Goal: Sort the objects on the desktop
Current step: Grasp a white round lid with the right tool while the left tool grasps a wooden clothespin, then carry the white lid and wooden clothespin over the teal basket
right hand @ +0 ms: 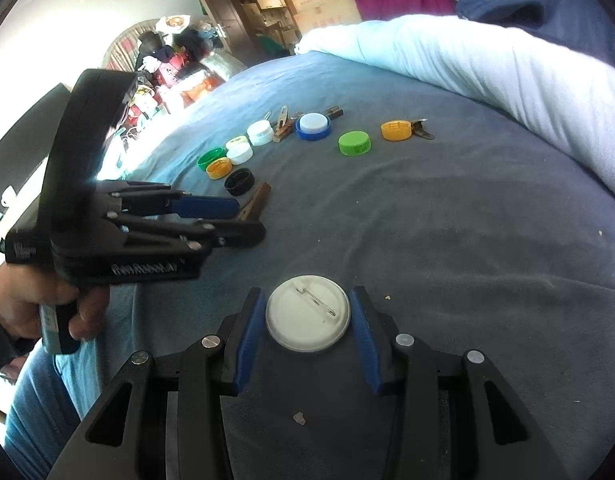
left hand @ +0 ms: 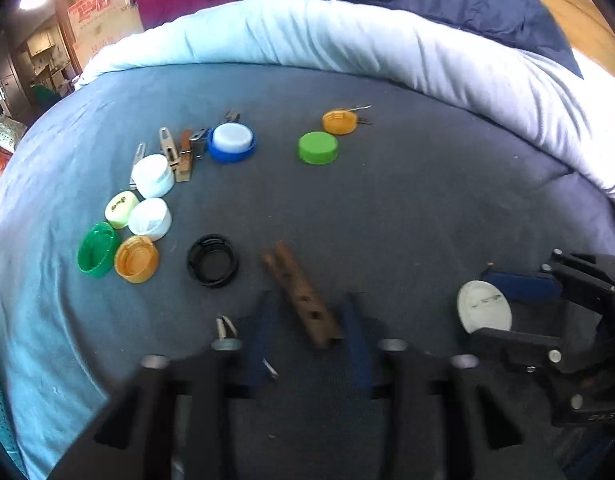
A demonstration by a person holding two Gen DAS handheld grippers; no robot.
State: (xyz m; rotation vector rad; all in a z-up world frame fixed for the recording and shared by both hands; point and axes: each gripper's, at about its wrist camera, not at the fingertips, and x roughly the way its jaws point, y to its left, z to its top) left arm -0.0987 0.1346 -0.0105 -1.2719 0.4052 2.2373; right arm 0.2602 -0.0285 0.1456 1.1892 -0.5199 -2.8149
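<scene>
A brown wooden clothespin (left hand: 301,294) lies on the grey-blue bed cover between the open fingers of my left gripper (left hand: 309,300); it also shows in the right wrist view (right hand: 255,200). A white pin badge (right hand: 308,318), back side up, lies between the open fingers of my right gripper (right hand: 307,300); the pads stand close to its sides, touching not clear. The badge also shows in the left wrist view (left hand: 483,306). A black cap (left hand: 213,260) lies just left of the clothespin.
Several bottle caps lie at the left: green (left hand: 97,250), orange (left hand: 136,258), white (left hand: 150,218). Clothespins (left hand: 179,152) and a blue-and-white cap (left hand: 231,142) lie farther back. A green cap (left hand: 318,148) and orange cap (left hand: 339,121) lie mid-back. A rolled light-blue duvet (left hand: 347,40) bounds the far side.
</scene>
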